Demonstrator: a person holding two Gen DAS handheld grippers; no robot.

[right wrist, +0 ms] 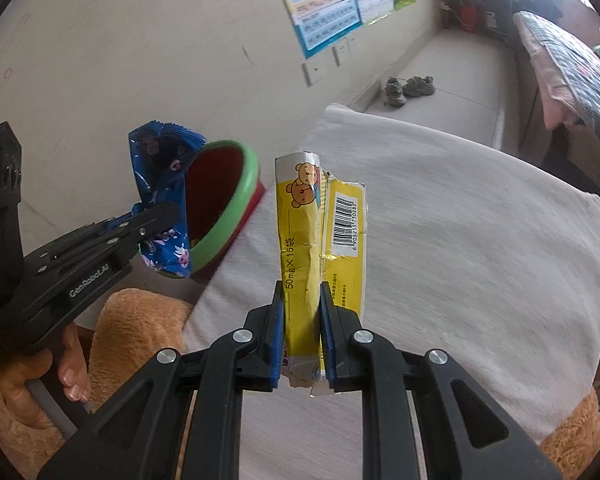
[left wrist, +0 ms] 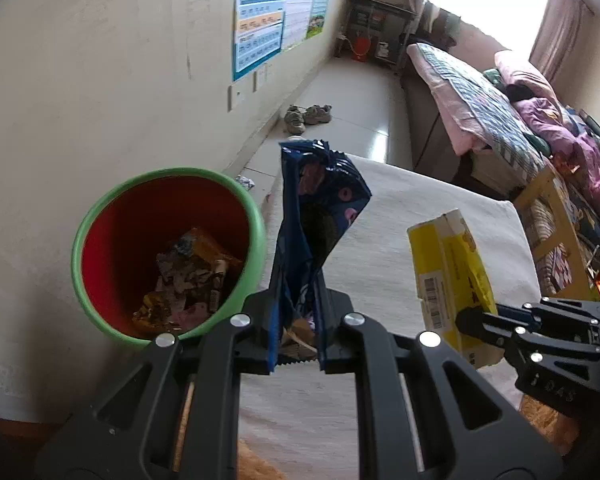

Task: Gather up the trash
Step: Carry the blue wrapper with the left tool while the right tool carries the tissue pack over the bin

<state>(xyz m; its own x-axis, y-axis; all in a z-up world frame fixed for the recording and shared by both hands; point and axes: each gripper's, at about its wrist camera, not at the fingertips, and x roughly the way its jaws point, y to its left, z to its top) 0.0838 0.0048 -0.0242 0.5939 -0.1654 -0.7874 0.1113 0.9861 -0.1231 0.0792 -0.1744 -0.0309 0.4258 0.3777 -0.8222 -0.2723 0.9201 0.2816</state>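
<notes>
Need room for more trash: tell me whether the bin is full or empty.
Partly full: the bin holds crumpled wrappers at the bottom, red inner wall bare above.

The glossy blue foil snack wrapper [left wrist: 320,208] crinkles; the creased yellow cardboard medicine box [right wrist: 320,240] looks matt; the white woven tablecloth [right wrist: 460,240] looks rough.

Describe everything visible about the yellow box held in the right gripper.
The yellow box is a flattened, creased cardboard medicine carton, printed with cartoon bears, a barcode and "50mg × 15". Its torn upper flap splays open. It stands roughly upright, clamped at its lower end between the fingers of the right gripper, raised above the white cloth. Nothing else touches it.
</notes>
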